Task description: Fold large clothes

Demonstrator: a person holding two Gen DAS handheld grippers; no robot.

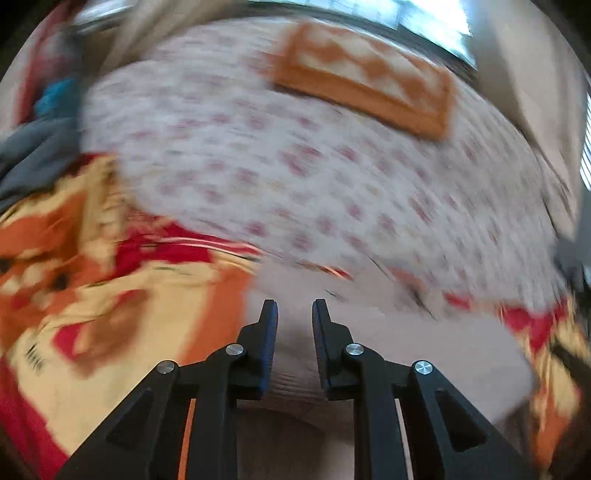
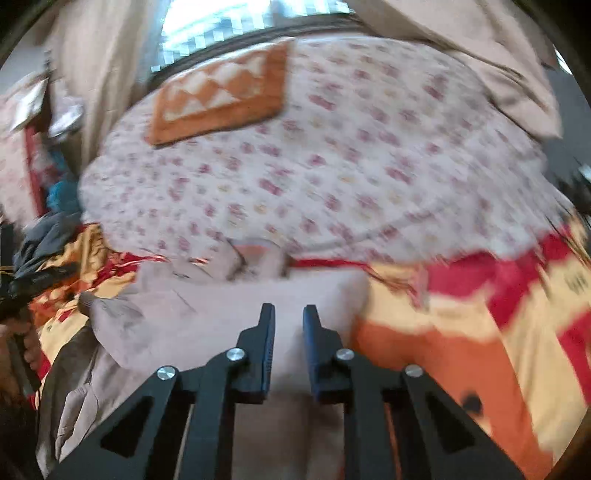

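Left tool (image 1: 294,308): narrow gap, nothing gripped – pale garment (image 1: 424,339) directly beneath.
Right tool (image 2: 289,312): narrow gap, empty – same garment below, patterned bedspread (image 2: 461,350) to its right.

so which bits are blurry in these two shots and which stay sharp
Left wrist view: the floral bedsheet and orange pillow smear with motion blur, while the left gripper stays crisp. Right wrist view: the same blur, the right gripper is sharp, and the window is blown out.

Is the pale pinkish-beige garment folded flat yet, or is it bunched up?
Bunched, not folded: the pinkish-beige garment lies rumpled with uneven layers on the patterned blanket. Blur hides finer creases.
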